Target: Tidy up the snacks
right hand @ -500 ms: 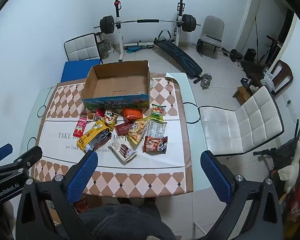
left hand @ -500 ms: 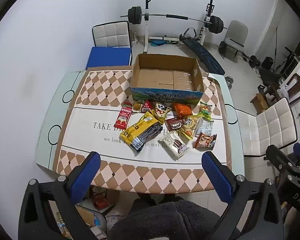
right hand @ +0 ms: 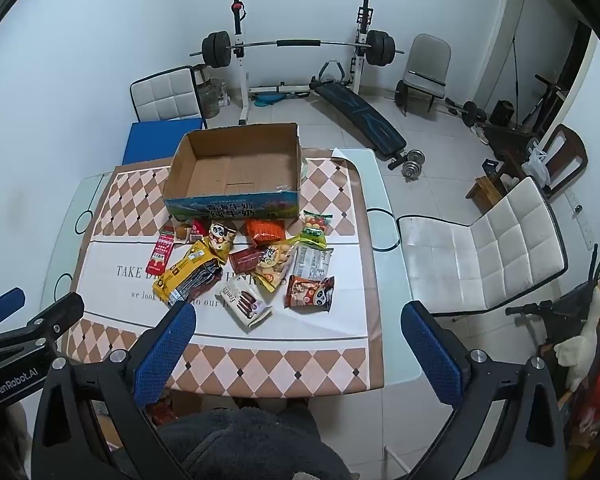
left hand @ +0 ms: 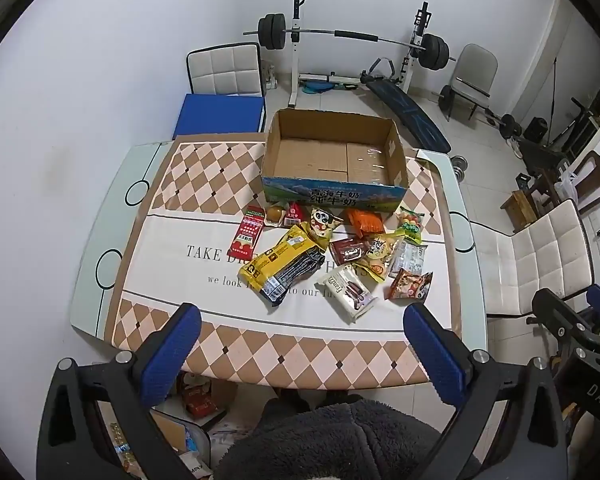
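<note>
An empty open cardboard box (left hand: 334, 158) (right hand: 236, 168) stands at the far side of the table. Several snack packets lie in a heap in front of it: a yellow and black bag (left hand: 282, 264) (right hand: 190, 274), a red stick pack (left hand: 247, 232), a white wafer pack (left hand: 348, 290) (right hand: 246, 300), a red panda pack (left hand: 410, 286) (right hand: 310, 292) and an orange pack (left hand: 366, 220). My left gripper (left hand: 304, 352) is open and empty, held high above the table's near edge. My right gripper (right hand: 300, 348) is open and empty, also above the near edge.
The table (left hand: 100, 248) has a glass top with a diamond-pattern cloth. White chairs stand behind (left hand: 224, 68) and to the right (right hand: 480, 248). A barbell rack (left hand: 340, 36) and bench fill the back of the room. Boxes lie under the table.
Both grippers have shifted very slightly; the snacks and the box have not moved.
</note>
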Demonstrator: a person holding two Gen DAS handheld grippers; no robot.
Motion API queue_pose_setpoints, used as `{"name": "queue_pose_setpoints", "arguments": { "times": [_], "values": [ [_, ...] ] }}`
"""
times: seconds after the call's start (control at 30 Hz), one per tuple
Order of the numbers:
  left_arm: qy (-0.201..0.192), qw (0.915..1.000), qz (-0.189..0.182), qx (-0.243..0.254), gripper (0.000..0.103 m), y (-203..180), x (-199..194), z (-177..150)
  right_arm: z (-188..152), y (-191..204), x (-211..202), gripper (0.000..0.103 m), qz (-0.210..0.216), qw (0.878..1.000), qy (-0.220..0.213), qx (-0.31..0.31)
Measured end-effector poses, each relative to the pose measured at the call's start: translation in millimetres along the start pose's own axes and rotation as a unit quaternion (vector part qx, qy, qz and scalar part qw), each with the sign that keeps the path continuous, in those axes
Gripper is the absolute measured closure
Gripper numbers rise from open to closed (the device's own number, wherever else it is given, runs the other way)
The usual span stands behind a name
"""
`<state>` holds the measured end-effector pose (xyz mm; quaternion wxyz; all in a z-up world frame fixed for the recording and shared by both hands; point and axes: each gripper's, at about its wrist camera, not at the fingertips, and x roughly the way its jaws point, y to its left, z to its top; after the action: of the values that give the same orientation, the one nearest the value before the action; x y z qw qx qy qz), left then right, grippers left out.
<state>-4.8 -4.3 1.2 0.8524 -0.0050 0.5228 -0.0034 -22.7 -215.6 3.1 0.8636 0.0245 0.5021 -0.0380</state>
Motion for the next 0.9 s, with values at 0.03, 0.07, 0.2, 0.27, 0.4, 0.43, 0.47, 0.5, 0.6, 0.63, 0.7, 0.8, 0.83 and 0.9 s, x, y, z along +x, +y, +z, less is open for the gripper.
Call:
{"name": "queue_pose_setpoints", "arguments": {
  "times": [0.03,0.07,0.2,0.27,0.4,0.43,0.47,0.5,0.6,0.63,0.7,0.8,0.83,0.9],
  "values": [
    [-0.001,1.0000,0.000,-0.001,0.000,2.2,0.8,0.9,-0.6,0.4,1.3,0.000,0.000,1.000,0.000,-0.001],
    [-0.001,1.0000,0.000,-0.001,0.000,2.3,1.1,0.8,-0.3,0.5,1.4,0.000,0.000,1.000,0.000,-0.001],
    [0.000,1.0000,0.001,-0.001,0.000,2.0,-0.7,0.4,2.2,-0.6,0.6,0.000,0.001,1.000,0.002,-0.002],
    [0.001,1.0000,0.001,-0.001,0.000,2.1,-1.9,0.5,2.7,-0.3,2.0,0.000,0.001,1.000,0.002,-0.002],
    [0.002,1.0000,0.001,-0.001,0.000,3.1,0.0,-0.9,4.8,1.7,3.7,0.000,0.001,1.000,0.004,-0.001],
    [0.002,1.0000,0.001,-0.002,0.000,3.0,0.9,-0.2,4.9,2.0,5.5,0.000,0.000,1.000,0.003,-0.002],
    [0.003,1.0000,0.001,-0.001,0.000,2.8,0.8,0.0,5.1,2.1,5.7,0.000,0.000,1.000,0.004,-0.002],
    [0.003,1.0000,0.001,0.000,0.000,2.2,0.3,-1.0,5.3,2.4,5.1,0.000,0.000,1.000,0.004,-0.002],
    [0.003,1.0000,0.001,-0.002,0.000,2.4,0.5,-0.5,5.7,1.8,6.1,0.000,0.000,1.000,0.005,-0.002],
    [0.004,1.0000,0.001,-0.002,0.000,2.5,0.9,0.4,5.9,1.9,5.8,0.000,0.000,1.000,0.005,-0.002],
    [0.004,1.0000,0.001,-0.002,0.000,2.0,0.6,-0.1,6.2,1.6,6.7,0.000,0.001,1.000,0.006,-0.002],
    [0.004,1.0000,0.001,-0.002,0.000,1.8,0.4,0.0,6.6,1.8,6.9,0.000,0.001,1.000,0.006,-0.002],
    [0.005,1.0000,0.001,-0.001,0.000,2.3,1.0,1.3,6.8,2.1,7.1,0.000,0.001,1.000,0.007,-0.002],
    [0.005,1.0000,0.001,-0.002,0.000,2.5,0.6,0.9,6.5,2.0,7.3,0.000,0.001,1.000,0.006,-0.002]
  ]
}}
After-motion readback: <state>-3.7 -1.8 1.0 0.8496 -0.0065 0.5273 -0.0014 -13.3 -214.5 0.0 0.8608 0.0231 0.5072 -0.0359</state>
